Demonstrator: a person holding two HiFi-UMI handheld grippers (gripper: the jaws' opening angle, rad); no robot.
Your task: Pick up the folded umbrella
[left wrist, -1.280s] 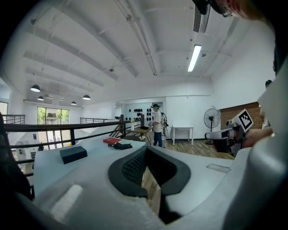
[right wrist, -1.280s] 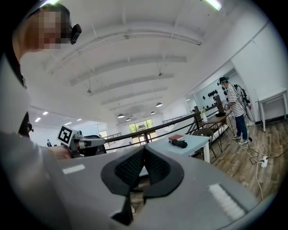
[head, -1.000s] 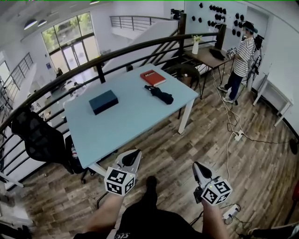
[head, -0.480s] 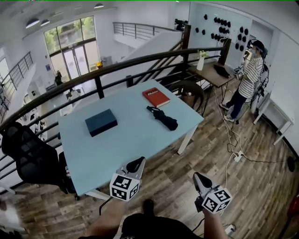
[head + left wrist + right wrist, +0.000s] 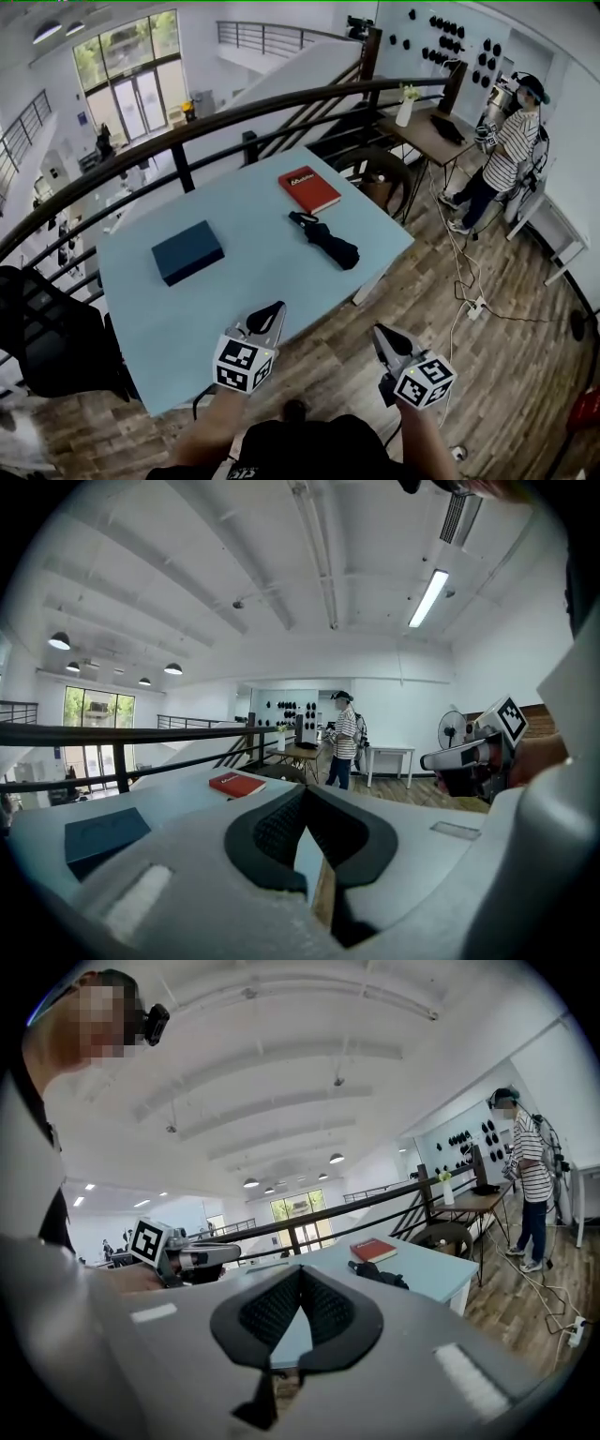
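**Head view.** The black folded umbrella (image 5: 324, 241) lies flat on the pale blue rectangular table (image 5: 253, 272), towards its right end. It is just below the red hardcover book (image 5: 308, 189) and well apart from the dark blue flat box (image 5: 187, 251). Your left gripper (image 5: 273, 310) and right gripper (image 5: 377, 331) are both held low before you, short of the near table edge. They touch nothing. I read this as the approach: you are not yet at the table. The floor between you and the near edge is bare wood. A black handrail (image 5: 281, 103) runs behind the far edge, so the open way in is from your side.

**Left gripper view.** The jaws are clenched with nothing between them. The book (image 5: 236, 784) and box (image 5: 105, 832) show beyond; the umbrella is not seen here.

**Right gripper view.** The jaws are pressed together at the tips, empty. The umbrella (image 5: 377, 1273) lies ahead and to the right on the tabletop, near the table's right-hand edge. The right gripper looks the likelier one for the pick. You must part its jaws first.
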